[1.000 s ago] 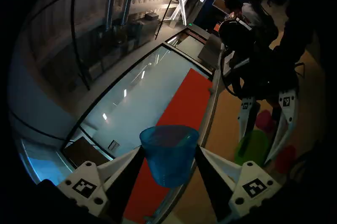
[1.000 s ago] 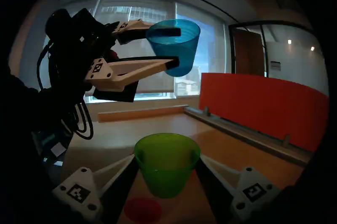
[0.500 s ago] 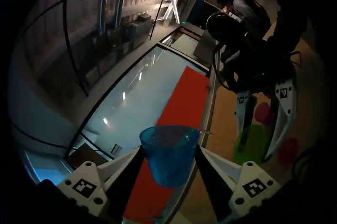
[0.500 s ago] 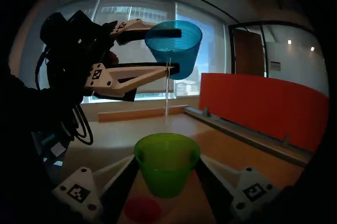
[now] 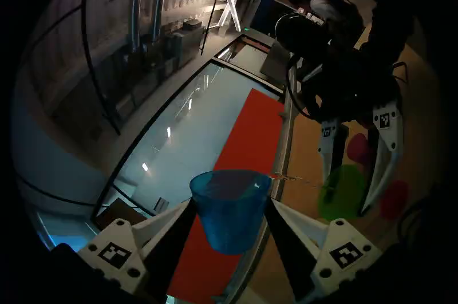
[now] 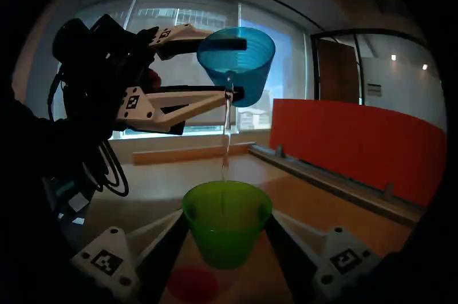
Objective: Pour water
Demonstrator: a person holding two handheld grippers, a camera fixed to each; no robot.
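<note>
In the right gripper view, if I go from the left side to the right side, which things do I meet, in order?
Black cables → blue cup → orange partition. The green cup sits directly under the blue cup, so I leave it out.

In the right gripper view the right claw (image 6: 226, 229) grips the low cup (image 6: 226, 221) over the table (image 6: 320, 201). Above it and to the left, the left claw (image 6: 241, 69) grips the tilted high cup (image 6: 252, 58). Water (image 6: 226, 132) runs from the high cup's rim into the low cup. A disc (image 6: 192, 285) lies on the table, nearer. A partition (image 6: 366, 138) stands along the table's right edge, with a window (image 6: 172, 18) behind.
</note>
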